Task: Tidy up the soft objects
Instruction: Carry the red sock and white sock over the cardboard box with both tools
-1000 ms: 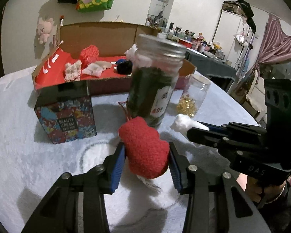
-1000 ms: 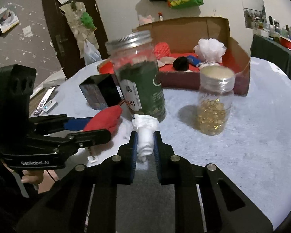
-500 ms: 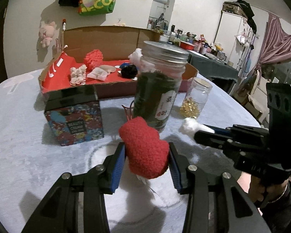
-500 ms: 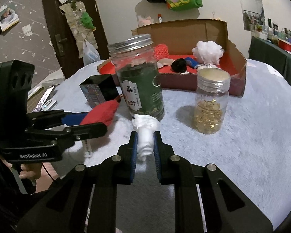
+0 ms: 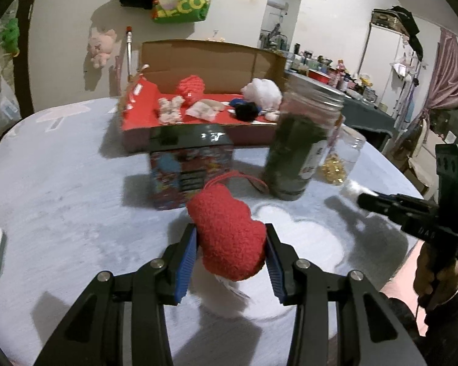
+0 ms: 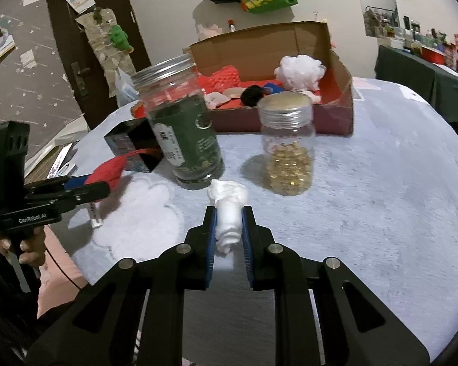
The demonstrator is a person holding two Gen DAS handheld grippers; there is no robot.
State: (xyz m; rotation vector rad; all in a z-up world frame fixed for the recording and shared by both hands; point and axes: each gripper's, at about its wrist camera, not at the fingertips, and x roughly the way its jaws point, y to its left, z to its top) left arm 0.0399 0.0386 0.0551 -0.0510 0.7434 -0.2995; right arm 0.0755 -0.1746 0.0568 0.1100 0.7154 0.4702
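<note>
My left gripper (image 5: 230,245) is shut on a fuzzy red soft toy (image 5: 227,233) with a red loop, held above the table. In the right wrist view that toy (image 6: 107,169) shows at the left. My right gripper (image 6: 228,222) is shut on a small white soft piece (image 6: 227,210); its tip (image 5: 352,187) shows at the right of the left wrist view. Behind stands a cardboard box with a red floor (image 5: 140,108) (image 6: 342,103). It holds several soft things, among them a red knitted one (image 5: 192,87) and a white pom-pom (image 6: 300,70).
A tall jar of green leaves (image 5: 300,149) (image 6: 184,128) and a small jar of golden beads (image 6: 290,149) stand before the box. A patterned tin box (image 5: 190,164) stands left of the tall jar. A white cloud-shaped mat (image 6: 143,213) lies on the grey tablecloth.
Both grippers have shifted sideways over the table with their soft things still held. In the left wrist view the tin box and jars have slid to the right.
</note>
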